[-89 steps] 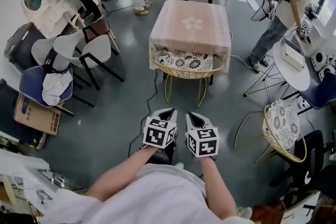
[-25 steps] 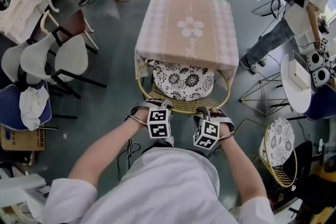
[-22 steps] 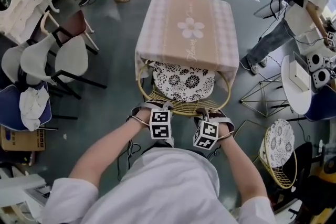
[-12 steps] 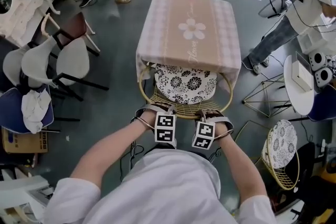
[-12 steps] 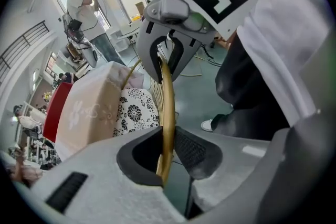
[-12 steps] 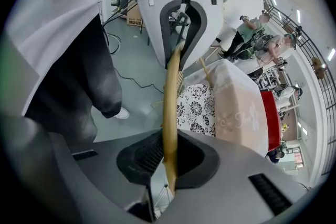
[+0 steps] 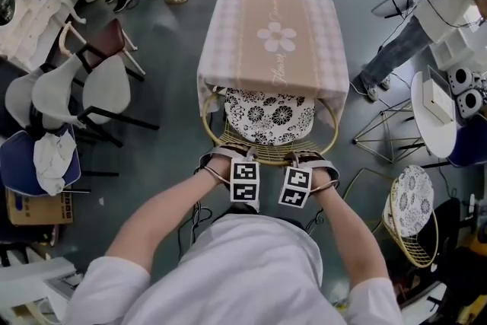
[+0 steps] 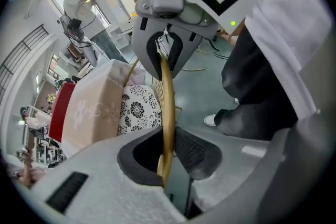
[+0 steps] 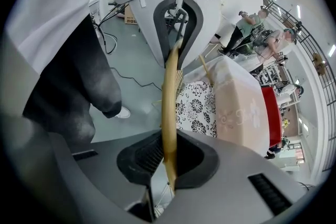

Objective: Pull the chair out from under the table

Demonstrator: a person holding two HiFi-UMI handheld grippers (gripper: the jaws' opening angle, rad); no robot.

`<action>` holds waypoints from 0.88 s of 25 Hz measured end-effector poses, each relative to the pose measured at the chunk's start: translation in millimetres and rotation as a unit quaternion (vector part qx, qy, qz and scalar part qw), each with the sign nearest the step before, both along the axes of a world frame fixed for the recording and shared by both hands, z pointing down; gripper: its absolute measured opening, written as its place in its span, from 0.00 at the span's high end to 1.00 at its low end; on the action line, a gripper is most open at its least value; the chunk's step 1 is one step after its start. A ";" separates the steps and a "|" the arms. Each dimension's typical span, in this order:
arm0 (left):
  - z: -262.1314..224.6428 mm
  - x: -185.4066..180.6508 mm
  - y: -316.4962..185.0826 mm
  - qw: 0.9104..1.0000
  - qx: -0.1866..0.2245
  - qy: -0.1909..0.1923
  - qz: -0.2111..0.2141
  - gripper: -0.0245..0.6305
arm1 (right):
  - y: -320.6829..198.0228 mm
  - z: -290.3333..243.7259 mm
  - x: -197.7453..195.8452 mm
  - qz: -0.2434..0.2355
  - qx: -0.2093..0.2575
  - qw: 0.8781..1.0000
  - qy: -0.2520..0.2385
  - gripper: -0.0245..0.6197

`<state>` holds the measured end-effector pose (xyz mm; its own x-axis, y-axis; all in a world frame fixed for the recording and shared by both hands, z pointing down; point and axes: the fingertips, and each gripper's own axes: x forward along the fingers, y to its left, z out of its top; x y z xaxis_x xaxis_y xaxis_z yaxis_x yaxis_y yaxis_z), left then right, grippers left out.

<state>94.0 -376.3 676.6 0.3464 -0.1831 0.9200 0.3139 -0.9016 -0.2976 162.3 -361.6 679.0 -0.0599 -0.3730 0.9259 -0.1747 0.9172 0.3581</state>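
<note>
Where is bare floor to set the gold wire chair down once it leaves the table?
Bare grey floor lies left of the pink-clothed table, up to the white shell chairs. The right is crowded: wire stand, second gold wire chair, round white table. Directly behind the gold wire chair stands the person.

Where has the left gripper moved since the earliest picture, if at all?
Yes: the left gripper has moved toward the table, onto the chair rim.
</note>
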 end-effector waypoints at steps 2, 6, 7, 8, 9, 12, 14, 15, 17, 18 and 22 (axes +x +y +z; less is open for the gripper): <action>0.1 -0.9 0.7 1.000 0.001 -0.005 -0.001 0.87 | 0.7 -0.4 -0.5 0.001 -0.002 1.000 0.003 0.91; 1.4 -2.2 4.0 1.000 0.005 -0.009 0.000 0.87 | 4.0 -0.7 -2.0 0.006 -0.004 1.000 0.007 0.91; 2.2 -2.8 6.3 1.000 0.004 -0.010 0.000 0.87 | 6.4 -0.4 -2.7 0.006 -0.005 1.000 0.007 0.91; 2.8 -3.6 8.8 1.000 0.003 -0.012 0.001 0.87 | 9.1 -0.1 -3.4 0.005 -0.007 1.000 0.006 0.91; 2.9 -4.4 11.1 1.000 0.002 -0.014 0.002 0.87 | 11.5 0.0 -4.3 0.004 -0.008 1.000 0.006 0.91; 2.5 -6.2 16.7 1.000 -0.001 -0.014 0.001 0.87 | 16.9 -0.3 -6.1 0.006 -0.009 1.000 0.006 0.91; 2.8 -7.7 22.1 1.000 -0.002 -0.016 0.002 0.87 | 22.3 0.0 -7.7 0.006 -0.010 1.000 0.006 0.91; 3.2 -8.9 25.4 1.000 -0.002 -0.018 0.005 0.87 | 25.7 0.1 -8.8 0.006 -0.011 1.000 0.005 0.92; 3.6 -11.9 31.0 1.000 0.002 -0.023 0.012 0.87 | 31.8 0.1 -11.6 0.006 -0.009 1.000 0.002 0.92; 3.5 -13.4 33.0 1.000 0.004 -0.024 0.013 0.87 | 34.0 -0.1 -13.1 0.006 -0.007 1.000 0.000 0.92; 4.3 -15.9 42.0 1.000 0.000 -0.028 0.006 0.87 | 43.4 -0.3 -16.4 0.005 -0.008 1.000 -0.004 0.92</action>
